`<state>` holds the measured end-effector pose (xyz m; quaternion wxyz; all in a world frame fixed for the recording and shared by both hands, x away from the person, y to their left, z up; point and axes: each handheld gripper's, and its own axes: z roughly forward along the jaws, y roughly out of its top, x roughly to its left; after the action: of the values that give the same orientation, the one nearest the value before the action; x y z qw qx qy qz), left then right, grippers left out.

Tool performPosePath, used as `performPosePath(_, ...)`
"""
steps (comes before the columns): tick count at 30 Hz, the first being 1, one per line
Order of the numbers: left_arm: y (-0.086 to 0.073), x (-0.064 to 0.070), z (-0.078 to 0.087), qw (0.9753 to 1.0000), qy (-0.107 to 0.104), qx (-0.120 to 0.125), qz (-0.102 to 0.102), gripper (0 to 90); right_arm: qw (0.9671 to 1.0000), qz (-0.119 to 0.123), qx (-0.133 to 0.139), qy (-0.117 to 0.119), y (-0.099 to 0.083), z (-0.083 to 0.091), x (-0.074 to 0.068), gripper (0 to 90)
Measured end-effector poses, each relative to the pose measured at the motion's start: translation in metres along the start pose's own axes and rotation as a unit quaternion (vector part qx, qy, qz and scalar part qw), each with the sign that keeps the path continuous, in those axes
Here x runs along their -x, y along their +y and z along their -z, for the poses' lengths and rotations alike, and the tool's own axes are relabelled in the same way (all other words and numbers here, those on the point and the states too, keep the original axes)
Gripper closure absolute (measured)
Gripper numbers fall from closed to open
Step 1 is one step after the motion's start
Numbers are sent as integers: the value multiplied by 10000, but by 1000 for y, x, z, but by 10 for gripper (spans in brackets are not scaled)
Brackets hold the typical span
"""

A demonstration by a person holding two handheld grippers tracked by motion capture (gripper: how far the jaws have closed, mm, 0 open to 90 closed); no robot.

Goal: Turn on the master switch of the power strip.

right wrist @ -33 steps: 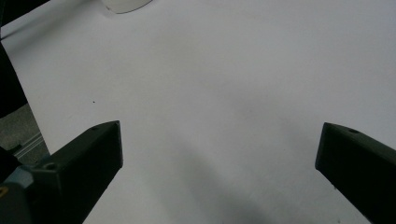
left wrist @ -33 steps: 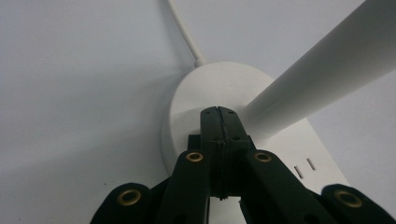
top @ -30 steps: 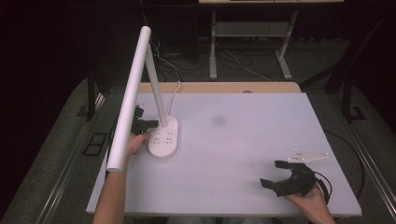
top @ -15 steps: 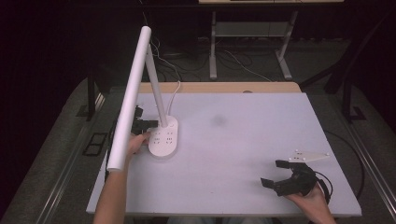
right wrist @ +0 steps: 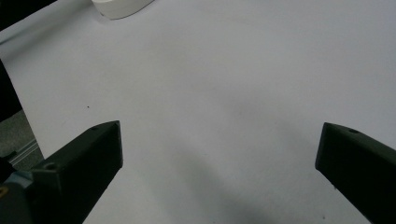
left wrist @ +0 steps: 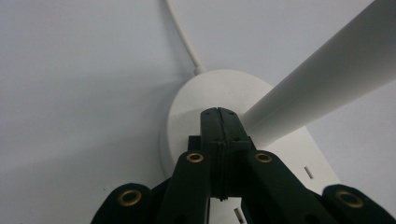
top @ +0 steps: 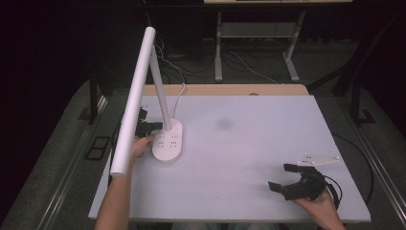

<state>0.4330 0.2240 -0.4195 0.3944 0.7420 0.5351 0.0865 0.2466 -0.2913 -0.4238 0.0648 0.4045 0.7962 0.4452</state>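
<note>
— What am I counting on the tabletop (top: 249,143)?

— I'm seeing one lamp (top: 165,139), two grippers and two hands. The lamp's oval base (top: 168,142) is sitting near the left edge, about midway between the near and far edges. Its stem (top: 159,91) is rising from the base's far end, and the long white head (top: 135,98) is slanting out over the left edge toward the near side. One white cord (top: 179,96) is running from the base off the far edge.

— And the left gripper (top: 149,126)?

— I'm holding it at the base's left side. In the left gripper view its jaws are pressed together with nothing between them, tips over the base (left wrist: 205,98) right beside the foot of the stem (left wrist: 322,65). I can't tell if the tips are touching the base. The left hand (top: 139,146) is lying just beside the base, partly under the head.

— The right gripper (top: 282,177)?

— It's resting near the near right corner, in the right hand (top: 318,203), jaws spread wide on nothing. In the right gripper view I'm looking across bare tabletop (right wrist: 224,93) with the base's rim (right wrist: 121,7) at the top.

— What's standing in the way?

— The head is hanging over the left gripper and hiding part of it in the high view. The middle and right of the tabletop are lying open between the two grippers, which are well apart. Beyond the far edge there's a wooden strip (top: 225,89), then desk legs (top: 218,43) and cables on the floor.
</note>
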Motion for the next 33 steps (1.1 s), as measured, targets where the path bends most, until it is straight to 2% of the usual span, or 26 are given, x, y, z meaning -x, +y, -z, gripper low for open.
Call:
performPosePath(12, 2, 1, 10, 9999, 9, 140, -85, 900, 10000, -22, -7, -10, 0, 0, 1, 2)
performPosePath(18, 5, 1, 21, 9995, 45, 301, -69, 900, 10000, -22, -2, -9, 0, 0, 1, 2)
performPosePath(25, 6, 2, 33, 9993, 174, 313, -144, 900, 10000, -20, -7, -6, 0, 0, 0, 2)
performPosePath(27, 6, 5, 37, 9991, 214, 361, -35, 900, 10000, -20, -7, -5, 0, 0, 0, 1)
performPosePath(30, 6, 7, 43, 9987, 187, 483, -41, 900, 10000, -35, 1, 0, 0, 1, 0, 2)
performPosePath(33, 6, 10, 50, 9987, 145, 488, -79, 897, 10000, -11, 14, 13, 0, 1, 0, 2)
